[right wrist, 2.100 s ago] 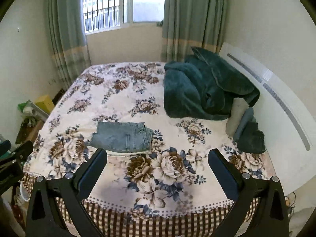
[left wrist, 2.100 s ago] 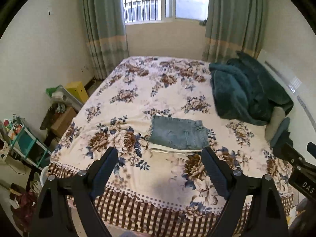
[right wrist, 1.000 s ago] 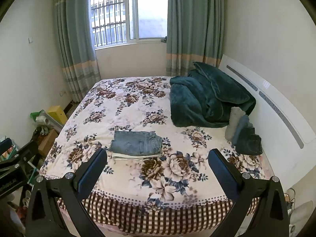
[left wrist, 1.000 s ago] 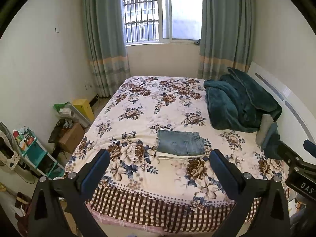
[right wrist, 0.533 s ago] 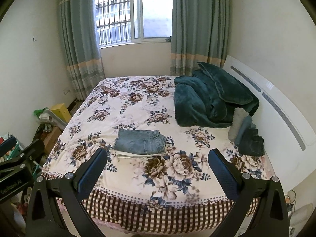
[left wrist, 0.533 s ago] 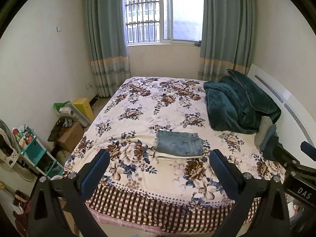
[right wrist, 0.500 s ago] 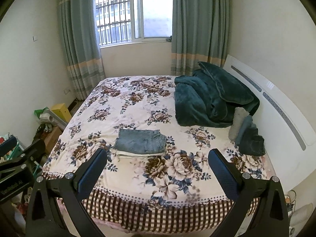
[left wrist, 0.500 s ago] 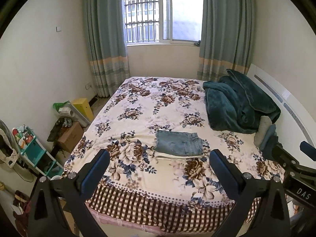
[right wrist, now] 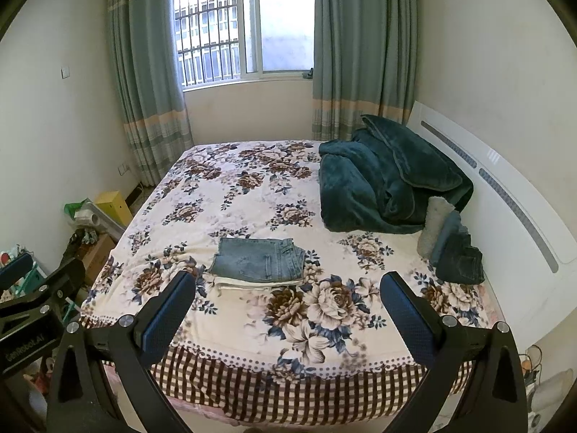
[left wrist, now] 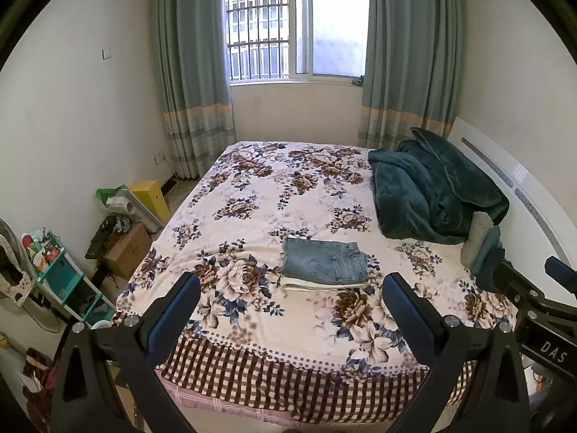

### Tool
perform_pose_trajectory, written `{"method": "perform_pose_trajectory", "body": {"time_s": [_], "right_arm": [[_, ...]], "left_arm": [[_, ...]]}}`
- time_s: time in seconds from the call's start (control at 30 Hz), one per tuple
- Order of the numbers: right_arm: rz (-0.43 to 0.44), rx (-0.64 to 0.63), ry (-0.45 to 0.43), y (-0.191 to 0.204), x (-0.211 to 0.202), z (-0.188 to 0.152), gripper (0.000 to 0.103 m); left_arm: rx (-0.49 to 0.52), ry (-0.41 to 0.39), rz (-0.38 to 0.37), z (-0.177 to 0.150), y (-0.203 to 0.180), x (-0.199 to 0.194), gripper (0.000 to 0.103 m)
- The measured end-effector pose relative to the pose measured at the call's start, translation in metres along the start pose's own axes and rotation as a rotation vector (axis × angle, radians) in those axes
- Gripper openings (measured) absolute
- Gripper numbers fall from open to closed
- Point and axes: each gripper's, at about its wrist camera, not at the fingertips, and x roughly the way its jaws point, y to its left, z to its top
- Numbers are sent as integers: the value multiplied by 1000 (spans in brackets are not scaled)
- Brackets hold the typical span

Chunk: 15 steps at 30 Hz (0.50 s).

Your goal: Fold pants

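Observation:
Blue denim pants [left wrist: 324, 261] lie folded into a neat rectangle on top of a folded white garment [left wrist: 310, 285], on the floral bedspread [left wrist: 252, 195] near the bed's front edge. They also show in the right wrist view [right wrist: 258, 259]. My left gripper [left wrist: 288, 306] is open and empty, held back from the foot of the bed. My right gripper [right wrist: 286, 305] is open and empty too, beside it at about the same distance. Neither touches the pants.
A dark green blanket [left wrist: 429, 195] is heaped at the right by the white headboard [left wrist: 519, 195]. Folded dark clothes [right wrist: 458, 252] and a grey pillow [right wrist: 432, 227] lie beside it. Boxes [left wrist: 126, 245] and a teal shelf [left wrist: 57, 281] crowd the floor at left.
Both grippers have pulled back and risen away from the bed, so the folded pants look smaller and farther. In the last half second almost nothing moved.

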Motion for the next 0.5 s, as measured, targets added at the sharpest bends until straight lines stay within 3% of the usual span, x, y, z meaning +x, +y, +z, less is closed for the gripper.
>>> {"method": "perform_pose_trajectory", "body": {"time_s": [0.5], "right_arm": [[1,1,0,2,-3,-2,103]], "left_arm": [[-4,-10,1,7,-3,-6,103]]}}
